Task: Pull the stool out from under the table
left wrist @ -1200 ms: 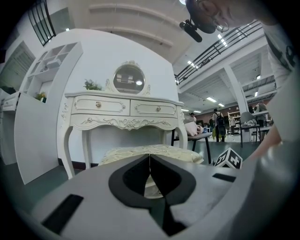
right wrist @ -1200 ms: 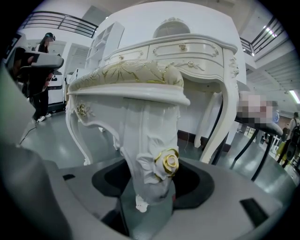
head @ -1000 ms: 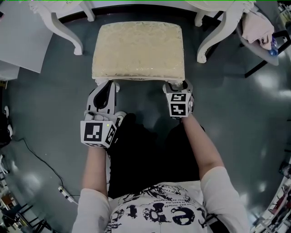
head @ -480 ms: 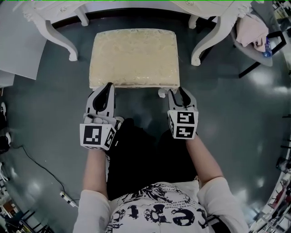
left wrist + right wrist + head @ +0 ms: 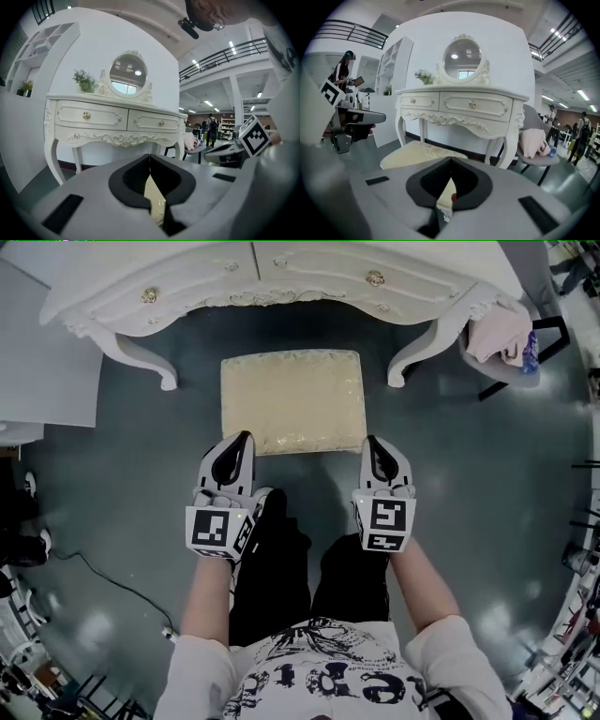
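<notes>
though the stool (image 5: 292,401) is close to the table (image 5: 281,282), its whole cream seat is in the open on the dark floor (image 5: 122,474), with the far edge about level with the table's two front legs and centred between them. the left gripper (image 5: 245,438) hangs over the stool's near left corner and the right gripper (image 5: 372,442) just beside the near right corner. neither one holds the stool. in the left gripper view the jaws meet at the tips, clenched on nothing, and the seat shows below through the gap behind them. the right gripper's jaws have just been closing and now meet too, with nothing between them. a round mirror (image 5: 128,74) and a small plant (image 5: 84,80) stand on the table. right of the table, a chair (image 5: 497,362) carries a pink cloth (image 5: 495,334).
</notes>
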Tool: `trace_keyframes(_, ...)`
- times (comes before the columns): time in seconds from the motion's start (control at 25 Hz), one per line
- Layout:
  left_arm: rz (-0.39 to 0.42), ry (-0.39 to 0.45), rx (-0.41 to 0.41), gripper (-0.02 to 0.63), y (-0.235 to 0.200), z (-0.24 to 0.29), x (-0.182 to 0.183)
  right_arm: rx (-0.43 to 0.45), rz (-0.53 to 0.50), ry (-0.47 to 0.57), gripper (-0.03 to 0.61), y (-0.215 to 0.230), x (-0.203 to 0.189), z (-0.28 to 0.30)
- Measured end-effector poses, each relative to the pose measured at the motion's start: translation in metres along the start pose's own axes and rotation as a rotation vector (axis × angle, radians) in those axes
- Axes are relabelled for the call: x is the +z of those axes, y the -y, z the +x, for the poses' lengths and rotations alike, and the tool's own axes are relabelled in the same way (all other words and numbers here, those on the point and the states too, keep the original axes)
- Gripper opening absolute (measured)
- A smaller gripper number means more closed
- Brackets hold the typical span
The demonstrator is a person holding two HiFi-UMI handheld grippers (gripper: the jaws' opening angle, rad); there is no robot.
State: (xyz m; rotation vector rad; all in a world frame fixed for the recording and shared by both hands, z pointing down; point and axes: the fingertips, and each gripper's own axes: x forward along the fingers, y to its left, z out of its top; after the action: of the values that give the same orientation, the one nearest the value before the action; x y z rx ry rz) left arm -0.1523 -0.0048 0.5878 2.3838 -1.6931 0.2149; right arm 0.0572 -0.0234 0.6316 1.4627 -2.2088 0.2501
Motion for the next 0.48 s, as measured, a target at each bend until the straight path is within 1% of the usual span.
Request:
trace_keyframes(0.16, -0.021, -0.009, -0.021, 0.02, 0.0, -0.013, 0.082, -0.004, -0.034, 0.046, 0.017, -0.006, 0.085, -0.037)
trace_keyframes(0.36, -0.052, -0.007, -0.033, 0.02, 0.009, -0.042, 0.179, 0.024, 0.0, 0.077, 0.017, -0.008, 0.182, -0.085)
trace_keyframes(0.48, -0.046, 0.002, -0.047, 0.02, 0.006, -0.059, 0.234, 0.029, 0.028, 0.128, 0.017, -0.007, 0.252, -0.105)
